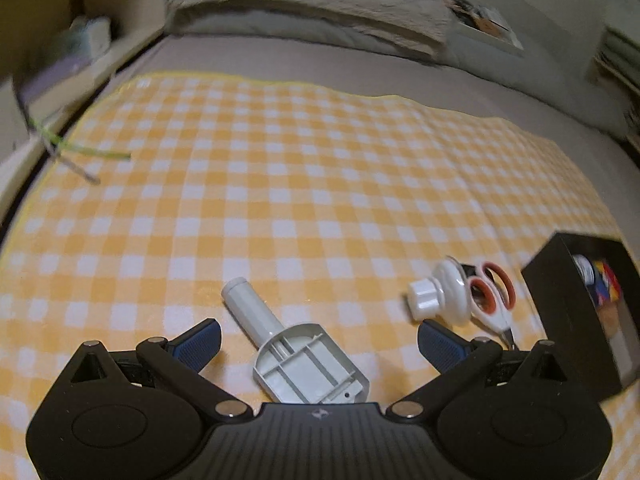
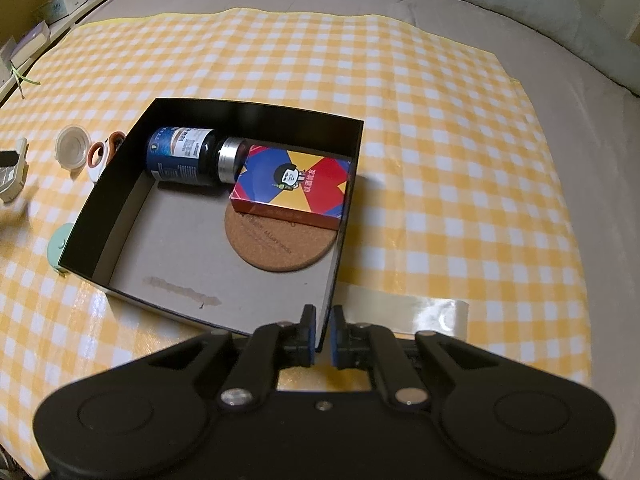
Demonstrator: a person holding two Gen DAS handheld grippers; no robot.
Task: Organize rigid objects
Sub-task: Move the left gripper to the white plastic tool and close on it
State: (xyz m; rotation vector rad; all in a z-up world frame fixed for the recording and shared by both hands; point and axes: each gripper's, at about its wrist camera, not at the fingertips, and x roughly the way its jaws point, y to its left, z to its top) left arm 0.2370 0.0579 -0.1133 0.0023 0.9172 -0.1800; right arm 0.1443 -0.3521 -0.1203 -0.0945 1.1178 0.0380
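Observation:
My left gripper (image 1: 318, 338) is open, its blue-padded fingers on either side of a grey plastic scoop-like tool (image 1: 296, 348) lying on the checkered cloth, not touching it. A white suction-cup knob (image 1: 442, 298) and orange-handled scissors (image 1: 494, 292) lie to its right, beside the black box (image 1: 568, 312). My right gripper (image 2: 322, 334) is shut on the near right corner of the black box's wall (image 2: 334, 276). Inside the box lie a dark bottle (image 2: 186, 156), a colourful card box (image 2: 292, 186) and a cork coaster (image 2: 276, 242).
The yellow checkered cloth (image 2: 440, 120) covers a grey bed. A mint round object (image 2: 60, 246) lies left of the box. A strip of clear tape (image 2: 404, 310) lies at its right. Pillows (image 1: 312, 4) and a bedside shelf (image 1: 80, 40) are at the back.

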